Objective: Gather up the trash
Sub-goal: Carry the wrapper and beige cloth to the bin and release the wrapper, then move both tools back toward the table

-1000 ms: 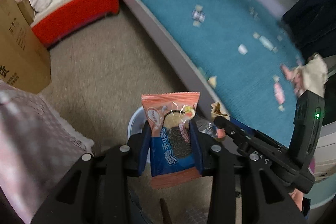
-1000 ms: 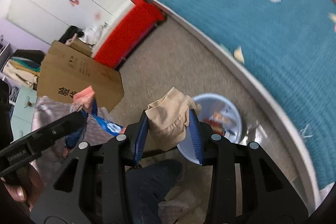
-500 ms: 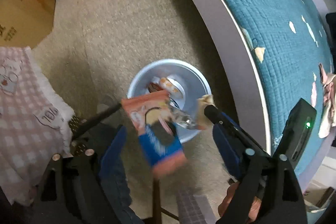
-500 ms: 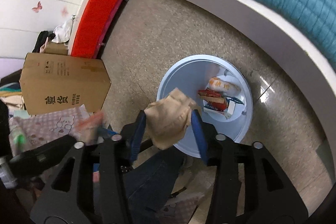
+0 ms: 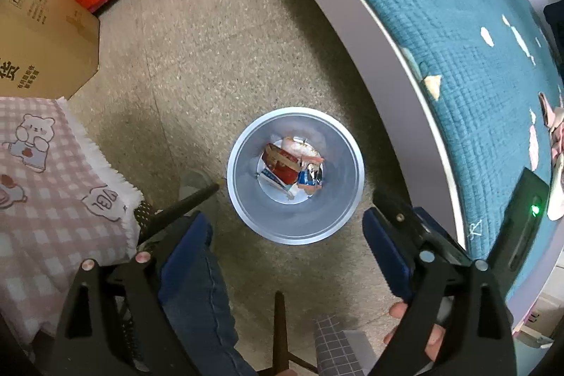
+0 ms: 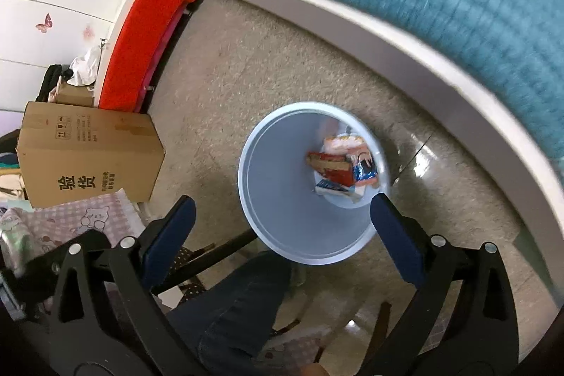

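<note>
Left wrist view — both drops made over the bin

Your left gripper and right gripper have just been opening, now wide and empty; check wrappers landed inside — then lift clear.

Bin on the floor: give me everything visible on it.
The bin is a round, pale blue-grey pail, plastic by the look, smooth-walled and narrowing to a white bottom. It stands upright and open-topped on the speckled floor beside the bed frame. Several wrappers lie in the bottom: red, orange, blue and white. Neither gripper touches it.
</note>
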`<action>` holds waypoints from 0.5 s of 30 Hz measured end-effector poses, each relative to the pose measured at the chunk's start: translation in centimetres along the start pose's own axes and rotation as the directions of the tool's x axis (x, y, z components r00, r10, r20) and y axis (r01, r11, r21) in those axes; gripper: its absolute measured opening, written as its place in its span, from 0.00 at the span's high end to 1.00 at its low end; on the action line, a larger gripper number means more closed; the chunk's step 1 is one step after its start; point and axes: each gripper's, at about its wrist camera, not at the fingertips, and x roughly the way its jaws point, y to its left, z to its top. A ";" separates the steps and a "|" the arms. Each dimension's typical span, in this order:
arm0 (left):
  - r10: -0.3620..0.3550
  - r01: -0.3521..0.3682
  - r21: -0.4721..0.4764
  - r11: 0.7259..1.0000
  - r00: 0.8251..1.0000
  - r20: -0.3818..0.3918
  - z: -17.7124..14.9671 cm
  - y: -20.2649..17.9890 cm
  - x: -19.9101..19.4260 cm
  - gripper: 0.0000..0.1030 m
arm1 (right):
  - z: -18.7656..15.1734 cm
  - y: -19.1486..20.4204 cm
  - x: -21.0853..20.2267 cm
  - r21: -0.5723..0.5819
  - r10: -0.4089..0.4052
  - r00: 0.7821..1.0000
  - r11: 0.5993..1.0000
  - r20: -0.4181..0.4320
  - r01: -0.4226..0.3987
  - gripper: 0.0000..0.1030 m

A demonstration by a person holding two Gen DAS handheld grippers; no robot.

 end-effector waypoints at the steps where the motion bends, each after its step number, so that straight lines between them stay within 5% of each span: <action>1: -0.004 0.004 -0.004 1.000 1.000 0.014 -0.1 0.1 -0.6 0.15 | 0.0 0.3 -1.0 -0.006 0.000 1.000 1.000 0.018 0.000 0.06; 8: -0.043 0.040 0.026 0.999 0.986 0.164 -1.9 -0.6 -6.7 0.15 | -0.2 3.1 -8.1 -0.050 0.018 0.989 0.999 0.148 -0.011 0.06; 15: -0.106 0.092 0.057 0.994 0.929 0.356 -5.2 0.2 -15.0 0.13 | -1.4 7.8 -16.5 -0.152 0.062 0.956 0.988 0.286 -0.018 0.06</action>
